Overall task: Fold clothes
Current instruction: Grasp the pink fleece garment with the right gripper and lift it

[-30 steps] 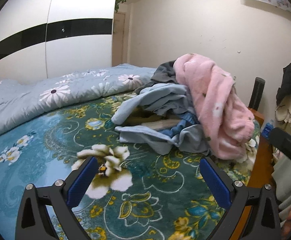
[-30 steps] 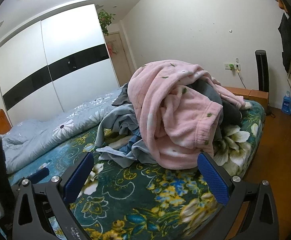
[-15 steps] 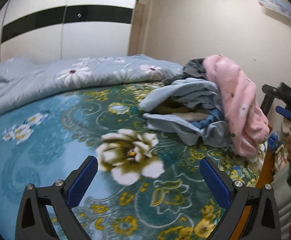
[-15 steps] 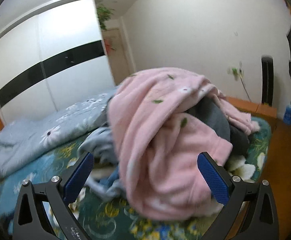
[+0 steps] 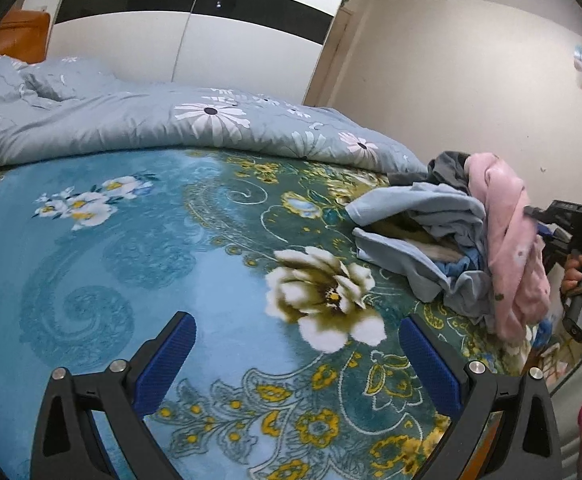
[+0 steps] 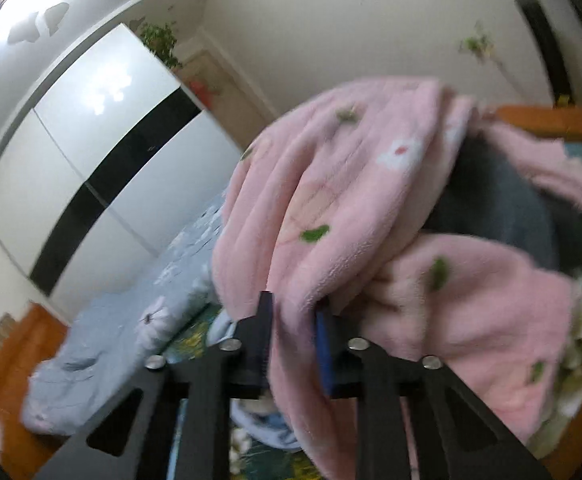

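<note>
A pile of clothes point(image 5: 443, 240) lies at the right end of the bed, with light blue garments point(image 5: 419, 208) under a pink fleece garment point(image 5: 511, 240). My left gripper point(image 5: 297, 348) is open and empty, low over the teal floral bedspread point(image 5: 131, 248), well left of the pile. My right gripper point(image 6: 293, 320) is shut on a fold of the pink fleece garment point(image 6: 331, 192), tilted and close to the pile. It also shows in the left wrist view point(image 5: 563, 224), at the pile's right side. A dark grey garment point(image 6: 499, 208) lies inside the pink one.
A grey-blue quilt with daisies point(image 5: 151, 120) is bunched along the far side of the bed. A white wardrobe with a black band point(image 5: 191, 32) stands behind it. The bed's wooden edge point(image 6: 547, 120) and a black tower fan point(image 6: 543, 40) are at the right.
My right gripper moved in to the pile, tilted, and closed on the pink fleece garment. My left gripper swung left and lower over the bedspread, still open.
</note>
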A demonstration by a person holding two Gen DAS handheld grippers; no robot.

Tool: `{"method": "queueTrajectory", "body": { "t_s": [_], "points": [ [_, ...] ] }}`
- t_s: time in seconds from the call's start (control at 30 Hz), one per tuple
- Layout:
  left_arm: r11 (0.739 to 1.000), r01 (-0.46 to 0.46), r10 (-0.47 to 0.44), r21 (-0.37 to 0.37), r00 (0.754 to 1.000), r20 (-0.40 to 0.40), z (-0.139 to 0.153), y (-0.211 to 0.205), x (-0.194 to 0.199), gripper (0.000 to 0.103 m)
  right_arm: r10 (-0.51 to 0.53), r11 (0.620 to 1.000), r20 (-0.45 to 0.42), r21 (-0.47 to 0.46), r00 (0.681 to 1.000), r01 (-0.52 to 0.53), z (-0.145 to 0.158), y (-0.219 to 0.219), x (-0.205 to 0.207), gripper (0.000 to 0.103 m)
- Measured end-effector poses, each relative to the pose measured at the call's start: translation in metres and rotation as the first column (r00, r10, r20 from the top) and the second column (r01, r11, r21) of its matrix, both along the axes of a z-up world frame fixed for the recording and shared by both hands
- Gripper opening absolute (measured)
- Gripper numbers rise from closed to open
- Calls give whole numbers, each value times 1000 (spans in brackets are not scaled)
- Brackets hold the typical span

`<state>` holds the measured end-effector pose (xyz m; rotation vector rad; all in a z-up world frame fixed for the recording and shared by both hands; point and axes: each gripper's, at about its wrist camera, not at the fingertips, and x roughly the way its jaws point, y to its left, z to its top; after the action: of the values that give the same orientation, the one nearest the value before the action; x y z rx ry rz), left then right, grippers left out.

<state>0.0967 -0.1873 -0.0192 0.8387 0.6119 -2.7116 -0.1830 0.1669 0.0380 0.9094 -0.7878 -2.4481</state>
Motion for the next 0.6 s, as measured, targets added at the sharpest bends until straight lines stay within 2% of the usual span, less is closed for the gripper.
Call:
{"method": "queueTrajectory", "body": {
  "t_s": [0.1,0.17,0.33,0.4,0.47,0.53,0.6],
  "points": [
    [1000,-8,8,0,1000,-19,4,-4,10,103,0,997,19,-83,1000,2,2,3,-1,9],
    [1000,-14,14,-1,999,-32,7,-8,19,103,13,993,-16,-119,1000,-15,13,5,7,8],
    [998,-42,46,42,995,-91,17,-27,42,103,100,993,-138,-44,985,-107,71,-16,47,8],
    [997,-46,52,59,992,-112,20,-33,50,103,173,983,-200,-24,964,-181,97,-32,68,5],
    [996,-51,61,74,989,-134,23,-38,59,103,229,973,-238,41,944,-226,124,-54,91,5],
    [994,-60,74,87,985,-156,27,-45,71,103,314,949,-271,93,910,-300,147,-85,117,5],
    [992,-76,93,103,980,-175,30,-56,86,103,386,922,-298,101,873,-373,158,-116,139,5]
  ]
}}
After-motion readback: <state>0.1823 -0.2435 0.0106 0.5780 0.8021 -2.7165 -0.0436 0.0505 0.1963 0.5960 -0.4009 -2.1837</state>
